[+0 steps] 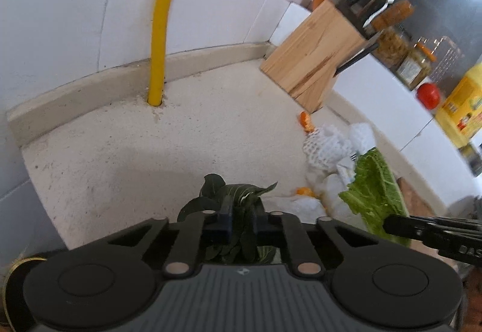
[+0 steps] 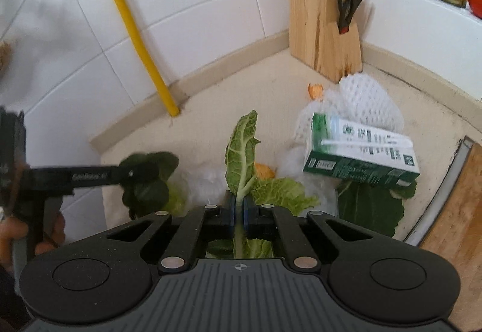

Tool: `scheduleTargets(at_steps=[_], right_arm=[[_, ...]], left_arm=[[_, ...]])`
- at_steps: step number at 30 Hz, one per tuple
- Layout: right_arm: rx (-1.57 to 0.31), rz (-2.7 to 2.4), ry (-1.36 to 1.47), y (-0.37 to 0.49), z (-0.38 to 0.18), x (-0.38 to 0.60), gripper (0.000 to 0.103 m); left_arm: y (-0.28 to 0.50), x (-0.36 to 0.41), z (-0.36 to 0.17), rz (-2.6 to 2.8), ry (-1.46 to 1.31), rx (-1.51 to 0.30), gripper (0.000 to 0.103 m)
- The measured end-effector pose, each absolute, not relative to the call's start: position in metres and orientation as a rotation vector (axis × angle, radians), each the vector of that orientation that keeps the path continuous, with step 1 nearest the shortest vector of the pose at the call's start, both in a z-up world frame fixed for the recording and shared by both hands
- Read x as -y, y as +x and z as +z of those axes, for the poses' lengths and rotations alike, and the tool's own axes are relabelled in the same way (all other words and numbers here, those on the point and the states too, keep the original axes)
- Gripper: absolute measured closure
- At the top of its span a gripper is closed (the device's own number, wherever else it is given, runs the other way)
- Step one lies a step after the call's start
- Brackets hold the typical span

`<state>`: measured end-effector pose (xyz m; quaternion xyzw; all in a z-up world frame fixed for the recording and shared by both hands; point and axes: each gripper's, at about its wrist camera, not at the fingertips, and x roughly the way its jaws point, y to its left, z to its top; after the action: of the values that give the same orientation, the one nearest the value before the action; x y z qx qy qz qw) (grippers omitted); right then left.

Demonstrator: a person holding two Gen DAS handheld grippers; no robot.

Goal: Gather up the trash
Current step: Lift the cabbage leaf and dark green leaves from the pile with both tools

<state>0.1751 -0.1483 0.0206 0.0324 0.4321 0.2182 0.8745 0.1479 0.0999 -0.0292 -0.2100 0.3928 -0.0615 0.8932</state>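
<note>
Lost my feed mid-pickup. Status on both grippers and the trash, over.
Left gripper shut on dark leaf. Right gripper shut on pale cabbage leaf. Carton, foam netting, peel remain on counter. Nothing blocking.

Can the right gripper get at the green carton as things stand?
Probably not yet: the right gripper is shut on a light green leaf. The green carton lies uncovered atop the pile, to its right.

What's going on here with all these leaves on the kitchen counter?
A person is clearing kitchen scraps with a pair of tongs in each hand. The left tongs are shut on a dark green leaf, and the right tongs are shut on the stem of a light green cabbage leaf. A green carton, white foam netting and orange peel lie on the counter.
</note>
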Motion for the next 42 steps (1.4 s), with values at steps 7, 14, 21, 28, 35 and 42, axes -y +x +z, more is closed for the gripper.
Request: scheduleTargets(at_steps=[7,14,21,28,35,42], right_arm=[[-0.878,0.452,0.101,0.169,0.028,0.145,0.096],[-0.864,0.452,0.111,0.168,0.033,0.146,0.096],[-0.886,0.475,0.126,0.172,0.020,0.147,0.096],[-0.924,0.507,0.136,0.181,0.005,0.145,0.095],[-0.923,0.533,0.148,0.183,0.005,0.146,0.096],[-0.870,0.533,0.157,0.179,0.024,0.150,0.096]], left_arm=[[0.145,-0.120,-0.023,-0.134,-0.502,-0.783,0.103],[0.152,-0.125,-0.036,-0.091,-0.513,-0.830,0.074],[0.138,-0.125,-0.045,-0.115,-0.655,-0.761,0.022],[0.168,-0.110,-0.070,-0.059,-0.594,-0.814,0.046],[0.159,-0.111,-0.051,-0.061,-0.609,-0.792,0.079],[0.148,-0.122,-0.033,-0.090,-0.643,-0.731,0.082]])
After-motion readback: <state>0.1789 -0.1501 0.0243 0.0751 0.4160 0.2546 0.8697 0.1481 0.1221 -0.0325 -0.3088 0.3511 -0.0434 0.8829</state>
